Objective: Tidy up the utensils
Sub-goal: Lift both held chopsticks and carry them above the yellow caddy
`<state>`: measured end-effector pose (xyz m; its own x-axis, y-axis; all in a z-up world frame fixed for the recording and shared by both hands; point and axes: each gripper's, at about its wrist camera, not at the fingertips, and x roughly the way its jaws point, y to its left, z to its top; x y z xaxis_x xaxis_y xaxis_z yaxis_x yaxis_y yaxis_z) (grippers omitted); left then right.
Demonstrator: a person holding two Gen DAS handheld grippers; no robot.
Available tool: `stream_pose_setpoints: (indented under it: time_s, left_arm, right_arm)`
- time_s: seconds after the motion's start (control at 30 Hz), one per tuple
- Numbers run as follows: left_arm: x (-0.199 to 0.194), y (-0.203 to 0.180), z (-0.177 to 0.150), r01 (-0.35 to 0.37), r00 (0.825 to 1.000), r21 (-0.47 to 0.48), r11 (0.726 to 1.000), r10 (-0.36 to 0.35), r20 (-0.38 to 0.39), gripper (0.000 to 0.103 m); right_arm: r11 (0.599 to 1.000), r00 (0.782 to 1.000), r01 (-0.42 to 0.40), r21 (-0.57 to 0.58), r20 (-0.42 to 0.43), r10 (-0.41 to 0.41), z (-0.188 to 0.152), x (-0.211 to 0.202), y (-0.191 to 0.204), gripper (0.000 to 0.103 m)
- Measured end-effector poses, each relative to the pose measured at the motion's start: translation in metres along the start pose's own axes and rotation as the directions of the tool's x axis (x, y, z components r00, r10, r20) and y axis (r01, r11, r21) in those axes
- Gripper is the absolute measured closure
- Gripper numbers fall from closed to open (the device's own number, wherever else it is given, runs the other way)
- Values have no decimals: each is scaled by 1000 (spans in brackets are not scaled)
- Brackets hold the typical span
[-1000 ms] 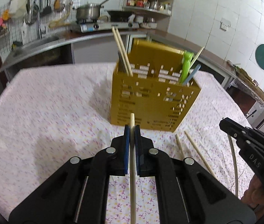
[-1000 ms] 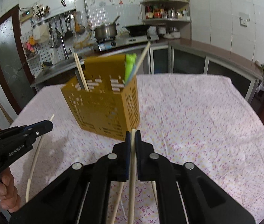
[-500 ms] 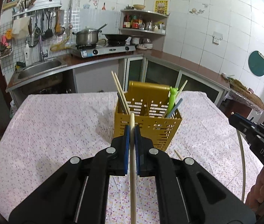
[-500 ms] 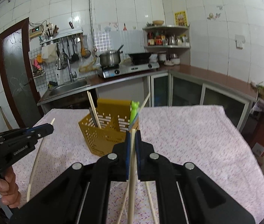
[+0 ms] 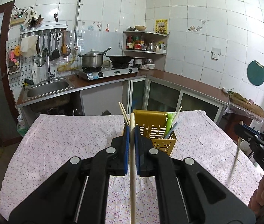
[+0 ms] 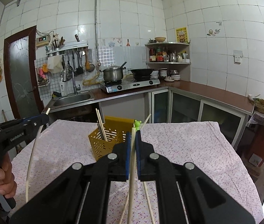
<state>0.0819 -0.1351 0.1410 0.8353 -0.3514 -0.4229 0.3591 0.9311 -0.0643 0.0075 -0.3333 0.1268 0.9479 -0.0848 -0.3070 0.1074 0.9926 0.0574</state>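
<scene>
- The left gripper (image 5: 131, 140) has its jaws closed on a wooden chopstick (image 5: 132, 168), held above the worktop (image 5: 66, 140) on the near side of the yellow utensil holder (image 5: 160, 136).
- The right gripper (image 6: 132, 143) likewise clamps a second chopstick (image 6: 131, 168), also in front of the holder.
- The holder stands on the worktop's floral cloth, holding a chopstick pair (image 6: 100, 123) and a green utensil (image 5: 169, 123).
- Loose chopsticks (image 6: 148, 205) lie on the cloth nearer than the holder.
</scene>
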Motion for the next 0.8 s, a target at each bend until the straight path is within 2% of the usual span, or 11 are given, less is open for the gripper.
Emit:
stream_pose_setpoints:
  time_s: [0.4, 0.8]
  left_arm:
    - [-16, 1, 4, 34, 999, -22, 999, -33, 15, 99]
    - [-17, 2, 4, 42, 999, -25, 999, -42, 12, 99]
  right_arm:
    - [1000, 1000, -8, -6, 30, 8, 1, -24, 3, 98]
    - [1000, 1000, -9, -2, 30, 9, -1, -24, 0, 98]
